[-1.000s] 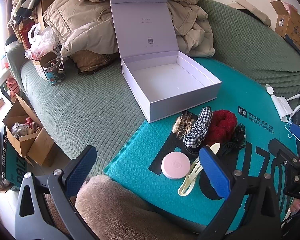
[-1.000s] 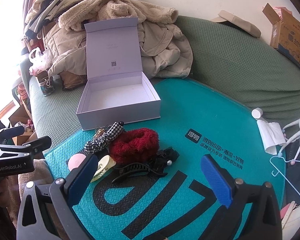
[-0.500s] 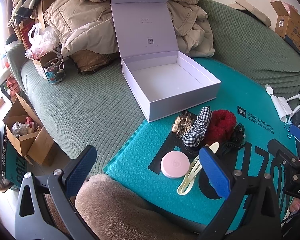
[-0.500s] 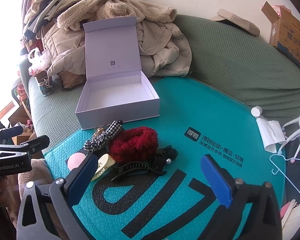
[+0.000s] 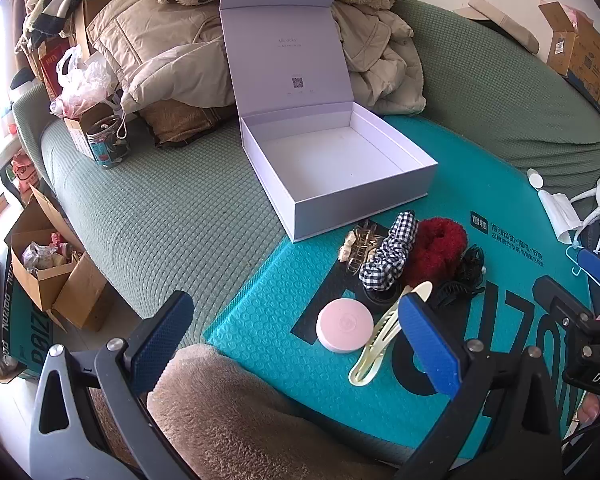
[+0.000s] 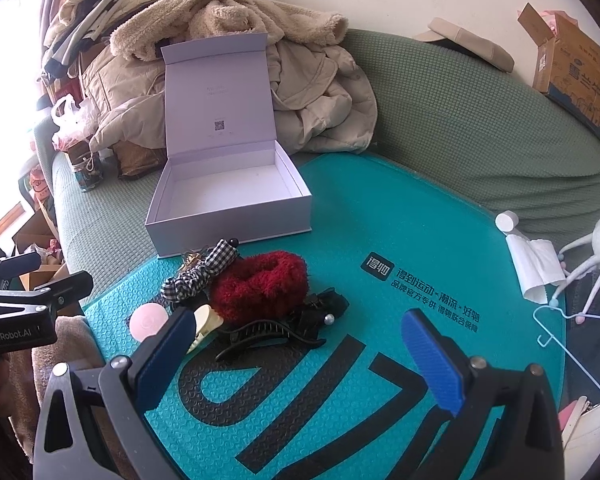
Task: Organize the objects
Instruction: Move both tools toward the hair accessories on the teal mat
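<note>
Left wrist: bare-bottomed white box (image 5: 340, 164), lid up.

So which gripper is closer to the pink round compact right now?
Left. The left gripper hovers open with the pink compact between its fingers' line; the right gripper sits farther right, nearer the black claw clip.

Each gripper (image 5: 296, 332) (image 6: 300, 350) — dark grey frame, silver screws; textured blue pads (image 6: 434, 360); white "GenRobot.AI" lettering.

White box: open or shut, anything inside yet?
Open and empty. The white box has its lid standing upright behind it, and its bare floor shows in both views; the hair accessories lie outside on the teal mat.
</note>
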{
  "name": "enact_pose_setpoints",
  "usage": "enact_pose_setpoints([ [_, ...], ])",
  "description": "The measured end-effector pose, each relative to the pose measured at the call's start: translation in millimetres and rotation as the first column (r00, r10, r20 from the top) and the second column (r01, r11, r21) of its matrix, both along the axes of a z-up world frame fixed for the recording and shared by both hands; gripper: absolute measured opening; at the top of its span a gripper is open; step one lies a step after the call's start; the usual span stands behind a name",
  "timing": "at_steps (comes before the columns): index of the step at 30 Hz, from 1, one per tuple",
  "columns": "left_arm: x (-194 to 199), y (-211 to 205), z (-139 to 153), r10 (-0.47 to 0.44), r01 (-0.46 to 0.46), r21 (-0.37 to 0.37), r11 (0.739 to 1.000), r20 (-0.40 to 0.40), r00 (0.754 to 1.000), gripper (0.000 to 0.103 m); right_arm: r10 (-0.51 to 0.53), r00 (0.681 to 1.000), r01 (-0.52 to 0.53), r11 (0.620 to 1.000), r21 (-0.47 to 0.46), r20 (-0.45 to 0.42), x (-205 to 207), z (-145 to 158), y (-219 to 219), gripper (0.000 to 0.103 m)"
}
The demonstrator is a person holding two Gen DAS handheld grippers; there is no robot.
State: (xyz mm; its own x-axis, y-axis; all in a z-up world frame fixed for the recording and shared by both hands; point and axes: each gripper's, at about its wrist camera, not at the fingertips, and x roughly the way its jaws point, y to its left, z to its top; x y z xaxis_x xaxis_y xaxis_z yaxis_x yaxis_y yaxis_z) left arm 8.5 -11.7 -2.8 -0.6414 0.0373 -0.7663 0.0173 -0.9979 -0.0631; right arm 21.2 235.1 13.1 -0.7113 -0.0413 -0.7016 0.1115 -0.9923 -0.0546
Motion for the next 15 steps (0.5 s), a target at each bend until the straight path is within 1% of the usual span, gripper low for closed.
enact_pose_setpoints([
  [5, 4, 1, 2, 0.009, -0.009, -0.004, 1.000, -0.017, 1.000, 0.102, 0.000, 1.000, 0.000, 1.000, -0.002, -0.005, 2, 0, 1, 0.102],
  [15, 4, 10, -12, -0.004, 0.004, 0.003, 1.000, 0.014, 1.000, 0.102, 0.015, 1.000, -0.014, 0.999, -0.035, 0.017, 2, -13, 9, 0.102],
])
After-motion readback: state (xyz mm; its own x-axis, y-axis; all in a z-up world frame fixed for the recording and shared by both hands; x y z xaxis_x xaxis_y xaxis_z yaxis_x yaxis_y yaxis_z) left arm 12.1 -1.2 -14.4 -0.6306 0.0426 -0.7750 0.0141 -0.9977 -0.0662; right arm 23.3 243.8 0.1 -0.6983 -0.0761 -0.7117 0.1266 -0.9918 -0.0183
